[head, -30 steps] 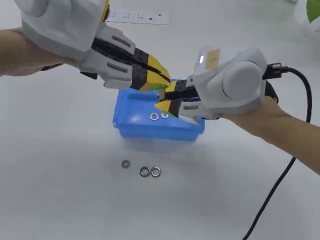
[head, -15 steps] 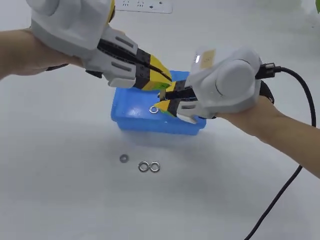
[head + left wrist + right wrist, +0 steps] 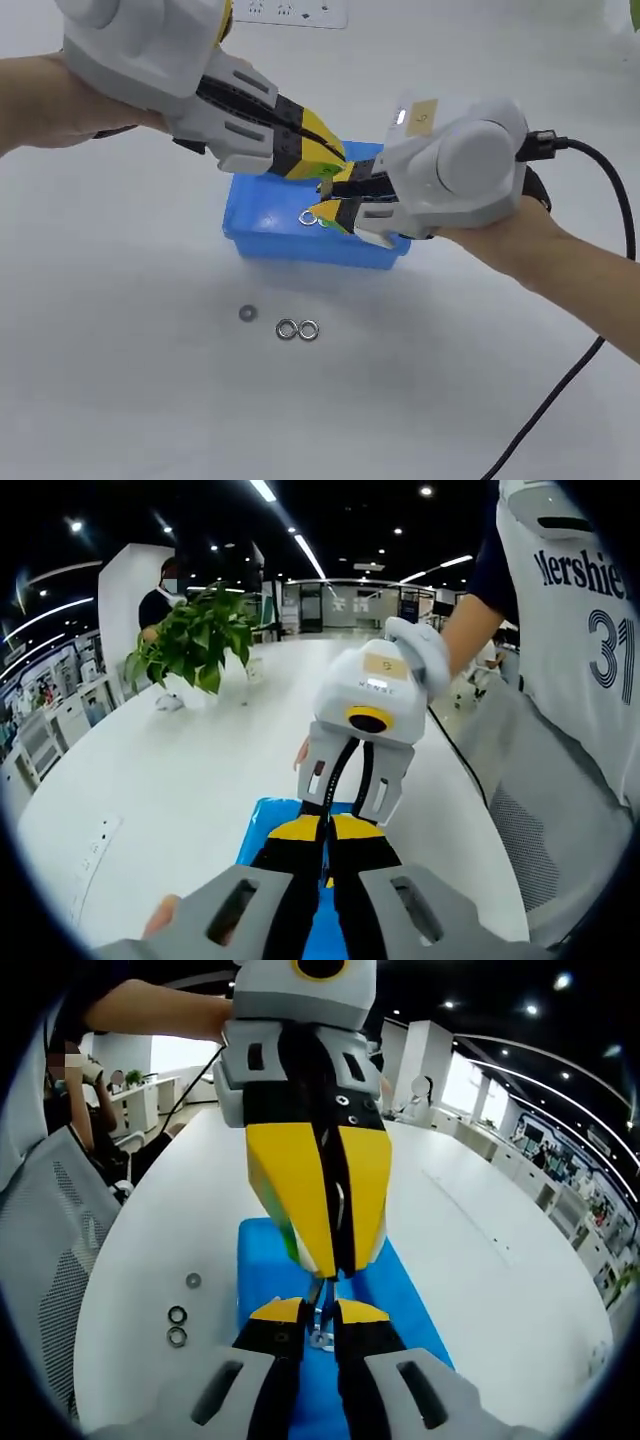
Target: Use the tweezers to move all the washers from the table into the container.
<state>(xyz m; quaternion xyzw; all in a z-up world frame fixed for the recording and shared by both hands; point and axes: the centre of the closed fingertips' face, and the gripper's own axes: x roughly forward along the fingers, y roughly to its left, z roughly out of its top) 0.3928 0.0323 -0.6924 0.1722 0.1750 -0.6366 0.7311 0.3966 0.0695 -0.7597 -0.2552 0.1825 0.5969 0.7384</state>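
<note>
Both grippers meet nose to nose over the blue container (image 3: pixel 300 248), which stands on the white tabletop (image 3: pixel 150 390).

Left gripper (image 3: pixel 333 160): comes in from the upper left. Its yellow fingers (image 3: pixel 290 1175) are drawn together to a dark slit. The thin metal tweezers (image 3: pixel 320 1305) stick out from their tips, gripped there.

Right gripper (image 3: pixel 325 197): comes in from the right, fingers (image 3: pixel 278 1312) narrowed to a slim gap. The tweezers run down through that gap. I cannot tell whether the fingers press on them.

One washer (image 3: pixel 318 1340) lies at the tweezer tip, inside the container. Three loose washers (image 3: pixel 287 330) lie on the tabletop just in front of the container, two touching and one apart to the left.

A black cable (image 3: pixel 590 350) trails from the right gripper.
</note>
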